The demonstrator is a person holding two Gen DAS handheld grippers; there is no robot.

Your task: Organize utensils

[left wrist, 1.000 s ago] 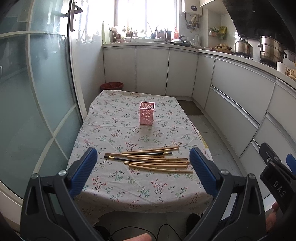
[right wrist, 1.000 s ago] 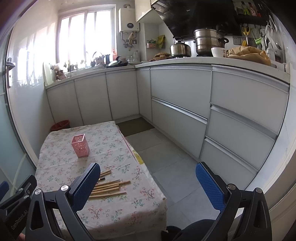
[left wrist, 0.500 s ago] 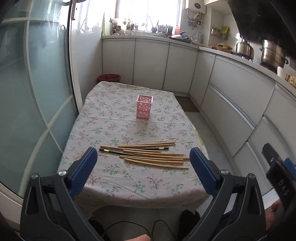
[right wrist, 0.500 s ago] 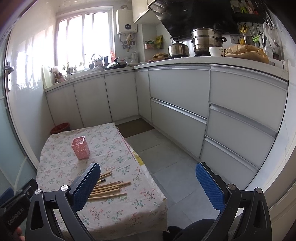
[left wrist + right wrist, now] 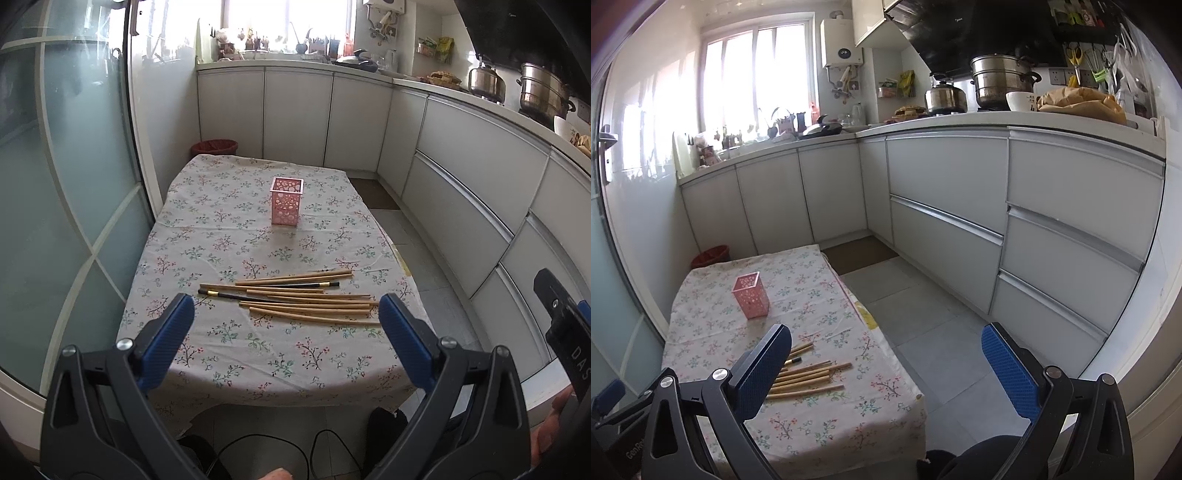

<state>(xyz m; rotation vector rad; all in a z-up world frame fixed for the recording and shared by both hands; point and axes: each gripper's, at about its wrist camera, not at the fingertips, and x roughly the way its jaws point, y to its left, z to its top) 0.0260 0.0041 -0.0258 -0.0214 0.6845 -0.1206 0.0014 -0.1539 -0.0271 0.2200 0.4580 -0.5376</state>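
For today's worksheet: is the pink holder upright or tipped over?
Upright: the pink holder stands on its base, open top facing up, beyond the chopsticks.

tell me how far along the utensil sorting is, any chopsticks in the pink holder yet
Nothing looks done: the pink holder stands with no chopstick showing above its rim. Nothing is in hand: the left gripper and right gripper are both open, off the table. All of it is left: the chopsticks lie loose on the tablecloth, apart from the holder.

right tool (image 5: 570, 332): "DAS" | left tool (image 5: 624, 439): "GenRo", cut off
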